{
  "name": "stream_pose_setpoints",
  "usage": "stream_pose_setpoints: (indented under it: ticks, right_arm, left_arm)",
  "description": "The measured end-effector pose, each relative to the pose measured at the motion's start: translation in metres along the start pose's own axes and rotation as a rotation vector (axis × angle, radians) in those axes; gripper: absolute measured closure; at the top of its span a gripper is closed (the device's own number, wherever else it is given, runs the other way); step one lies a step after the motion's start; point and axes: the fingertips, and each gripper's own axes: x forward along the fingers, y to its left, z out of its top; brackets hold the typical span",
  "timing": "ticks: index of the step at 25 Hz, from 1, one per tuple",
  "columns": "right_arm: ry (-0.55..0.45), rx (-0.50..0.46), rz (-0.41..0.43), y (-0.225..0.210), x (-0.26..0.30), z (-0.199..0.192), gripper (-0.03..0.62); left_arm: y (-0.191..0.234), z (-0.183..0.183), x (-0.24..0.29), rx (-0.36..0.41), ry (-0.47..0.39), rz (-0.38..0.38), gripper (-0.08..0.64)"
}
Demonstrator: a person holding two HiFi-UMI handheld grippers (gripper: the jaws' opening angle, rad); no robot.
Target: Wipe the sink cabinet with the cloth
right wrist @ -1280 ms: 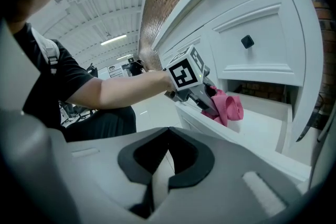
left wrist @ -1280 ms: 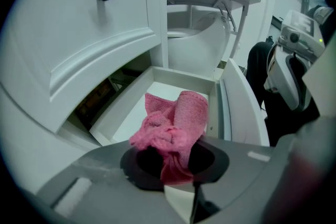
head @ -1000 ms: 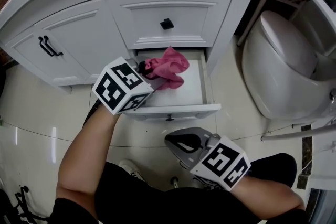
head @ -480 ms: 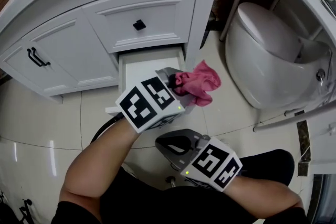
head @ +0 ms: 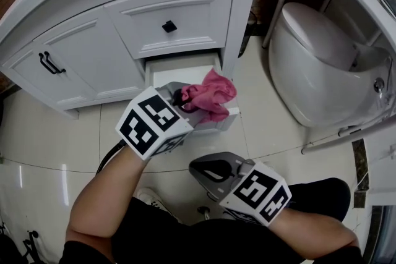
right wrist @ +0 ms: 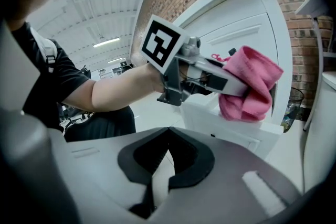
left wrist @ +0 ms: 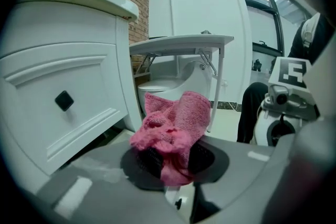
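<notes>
Now, left hand-held gripper (head: pixel 184 97): you have its jaws clamped on a crumpled pink knitted cloth (left wrist: pixel 173 126), which bulges up and out past the dark pads.
Cloth position: it hangs in the air over the front edge of the open bottom drawer (head: pixel 185 71) of the white panelled sink cabinet (head: pixel 93 46), toward that drawer's right corner. Whether it brushes the drawer's rim cannot be told.
Right hand-held gripper (right wrist: pixel 160 165): its jaw tips meet with nothing between them. You hold it low and close to your body, on the near side of the open drawer and apart from it, pointing toward the drawer.
Upper drawer (head: pixel 179 15): shut, directly above the open drawer, with a small black square knob (head: pixel 169 26).
Cabinet door (head: pixel 86 59): closed, to the left of the open drawer, with a black bar handle (head: pixel 52 63).
White toilet (head: pixel 315 71): to the right of the open drawer, past the cabinet's corner post.
Glossy pale tiled floor (head: pixel 55 139): below the open drawer, reaching back to where you stand.
</notes>
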Motion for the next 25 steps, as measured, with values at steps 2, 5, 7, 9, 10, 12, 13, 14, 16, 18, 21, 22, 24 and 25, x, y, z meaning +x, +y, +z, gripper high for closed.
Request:
stream_pose_setpoints:
  ticks: [2, 5, 7, 9, 10, 12, 13, 14, 16, 18, 21, 22, 24, 25]
  right_arm:
    - [0.000, -0.001, -0.013, 0.001, 0.001, 0.000, 0.586]
    - [-0.004, 0.003, -0.028, 0.007, 0.003, 0.005, 0.586]
    - [-0.023, 0.005, -0.040, 0.012, 0.005, 0.010, 0.586]
    - [-0.037, 0.004, -0.052, 0.019, 0.007, 0.011, 0.586]
    - [-0.040, 0.005, -0.057, 0.021, 0.009, 0.009, 0.586]
    - [-0.035, 0.014, -0.066, 0.026, 0.011, 0.004, 0.586]
    - [-0.033, 0.018, -0.072, 0.027, 0.012, 0.002, 0.586]
    - [-0.034, 0.022, -0.081, 0.027, 0.012, 0.000, 0.586]
    - [-0.045, 0.028, -0.105, 0.026, 0.011, -0.002, 0.586]
    - [-0.055, 0.034, -0.132, 0.024, 0.009, -0.003, 0.586]
    - [-0.061, 0.037, -0.156, 0.025, 0.007, -0.004, 0.586]
    - [-0.060, 0.035, -0.161, 0.027, 0.007, -0.006, 0.586]
    - [-0.062, 0.031, -0.168, 0.031, 0.006, -0.008, 0.586]
    - [-0.064, 0.026, -0.171, 0.033, 0.004, -0.008, 0.586]
  left_arm:
    - [0.004, -0.010, -0.017, -0.021, 0.003, 0.026, 0.469]
    - [0.011, -0.026, -0.042, -0.047, 0.004, 0.075, 0.468]
    - [0.019, -0.036, -0.058, -0.068, -0.003, 0.111, 0.468]
    - [0.027, -0.046, -0.074, -0.085, -0.008, 0.143, 0.468]
    - [0.030, -0.052, -0.081, -0.091, -0.008, 0.156, 0.468]
    - [0.034, -0.063, -0.092, -0.102, -0.003, 0.177, 0.469]
    - [0.036, -0.069, -0.098, -0.106, 0.000, 0.187, 0.469]
    - [0.038, -0.074, -0.102, -0.110, 0.004, 0.198, 0.468]
    - [0.041, -0.085, -0.111, -0.118, 0.008, 0.219, 0.469]
    - [0.042, -0.093, -0.119, -0.127, 0.009, 0.233, 0.469]
    - [0.044, -0.106, -0.129, -0.133, 0.018, 0.259, 0.469]
    - [0.046, -0.110, -0.132, -0.135, 0.021, 0.271, 0.469]
    - [0.046, -0.113, -0.138, -0.135, 0.014, 0.289, 0.468]
    - [0.043, -0.109, -0.139, -0.128, -0.001, 0.292, 0.469]
